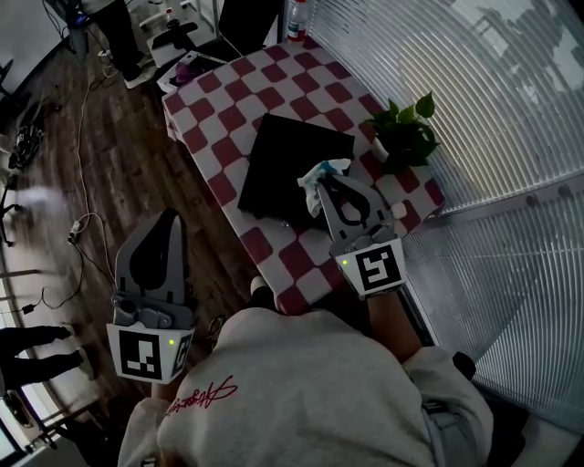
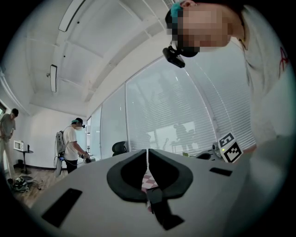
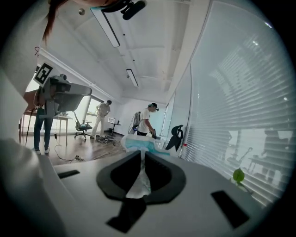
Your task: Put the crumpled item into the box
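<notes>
A black box [image 1: 290,162] lies on the red-and-white checkered table [image 1: 228,100]. My right gripper [image 1: 325,182] hovers at the box's near right corner, shut on the crumpled item [image 1: 321,175], a white and teal wad. In the right gripper view the crumpled item [image 3: 138,178] is pinched between the closed jaws of that gripper [image 3: 141,155] and bulges beyond the tips. My left gripper [image 1: 172,219] hangs off the table's left side above the wooden floor. In its own view the left gripper [image 2: 147,153] has its jaws together with nothing between them.
A potted green plant [image 1: 406,132] stands at the table's right edge by the window blinds. A bottle [image 1: 297,20] stands at the far end. Cables [image 1: 78,228] trail over the wooden floor at left. People [image 3: 148,119] stand in the room behind.
</notes>
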### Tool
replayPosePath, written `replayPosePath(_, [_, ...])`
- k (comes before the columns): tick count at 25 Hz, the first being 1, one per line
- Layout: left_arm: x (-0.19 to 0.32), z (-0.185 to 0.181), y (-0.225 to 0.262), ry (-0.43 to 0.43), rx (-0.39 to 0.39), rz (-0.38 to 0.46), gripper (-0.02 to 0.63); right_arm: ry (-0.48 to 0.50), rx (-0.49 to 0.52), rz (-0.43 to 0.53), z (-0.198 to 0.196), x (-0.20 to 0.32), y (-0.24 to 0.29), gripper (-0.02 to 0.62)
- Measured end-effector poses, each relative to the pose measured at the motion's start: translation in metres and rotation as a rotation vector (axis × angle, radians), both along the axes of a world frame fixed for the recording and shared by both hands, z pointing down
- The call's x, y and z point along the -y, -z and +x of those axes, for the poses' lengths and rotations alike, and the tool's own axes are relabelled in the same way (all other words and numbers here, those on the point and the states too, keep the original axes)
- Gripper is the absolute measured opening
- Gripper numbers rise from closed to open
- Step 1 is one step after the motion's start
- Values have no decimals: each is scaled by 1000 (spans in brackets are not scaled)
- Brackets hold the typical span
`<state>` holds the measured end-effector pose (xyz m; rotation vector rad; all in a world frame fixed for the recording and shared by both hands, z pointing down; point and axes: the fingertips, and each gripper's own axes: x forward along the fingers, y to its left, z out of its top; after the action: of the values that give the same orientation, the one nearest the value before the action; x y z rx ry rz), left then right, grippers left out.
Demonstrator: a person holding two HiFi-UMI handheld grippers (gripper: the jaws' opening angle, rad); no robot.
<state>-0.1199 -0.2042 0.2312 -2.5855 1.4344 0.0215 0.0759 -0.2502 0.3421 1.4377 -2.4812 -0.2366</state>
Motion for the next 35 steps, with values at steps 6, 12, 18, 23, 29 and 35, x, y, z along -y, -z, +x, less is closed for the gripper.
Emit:
replayPosePath(6, [-2,-1,-3,10,2,-7,25,7,-27,-25,-2,5,-16,40])
replayPosePath(12, [-1,-2,-3,18,5,-7,25,-3,-6,-52,-4,11,-27,38])
replayPosePath(18, [-1,-3,-4,24,3,-9,25,14,-36,-74,-8,14,-44,38])
replayPosePath(23, [-2,-7,-7,33,0,-11,25,29,-81,-98,-13,16,-60,38])
replayPosePath(29, [-2,-10,-5,48,-9,-6,25,43,-129,-113,-18,20,-72,38])
replayPosePath(35, [-4,-12,-6,54,-2,-6,25,53,-170,-130,-21,22,-83,38])
